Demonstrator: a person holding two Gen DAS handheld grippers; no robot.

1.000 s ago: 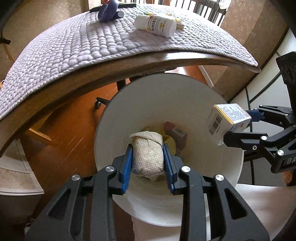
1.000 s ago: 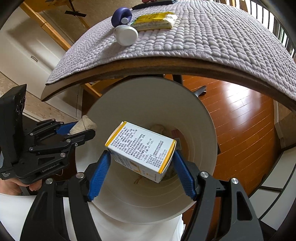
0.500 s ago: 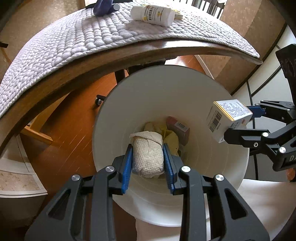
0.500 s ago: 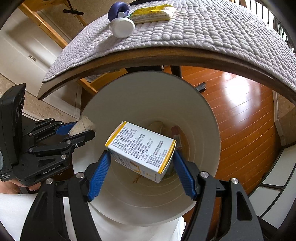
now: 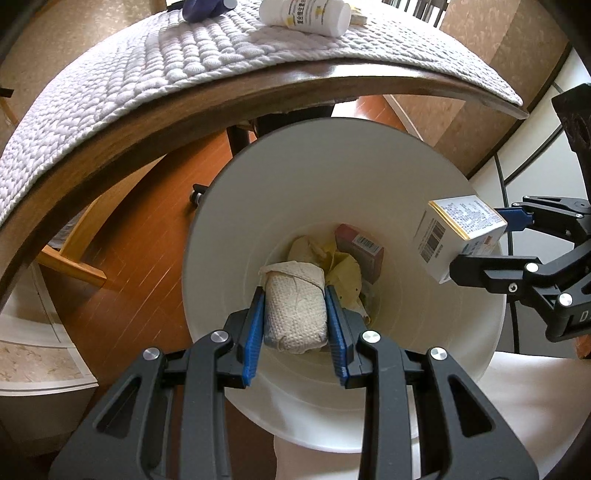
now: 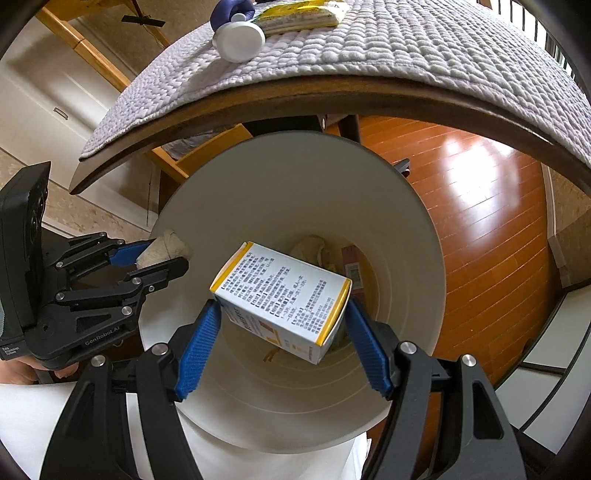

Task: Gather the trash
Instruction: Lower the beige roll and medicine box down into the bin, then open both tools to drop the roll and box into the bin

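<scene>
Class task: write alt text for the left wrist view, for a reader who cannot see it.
The left gripper holds a wad of white paper towel over an open white bin that already contains trash. At right, the right gripper holds a small white and yellow box above the bin's rim; behind, a white bottle lies on a quilted table.

"GenRobot.AI" is printed on the left gripper (image 6: 173, 254) body
</scene>
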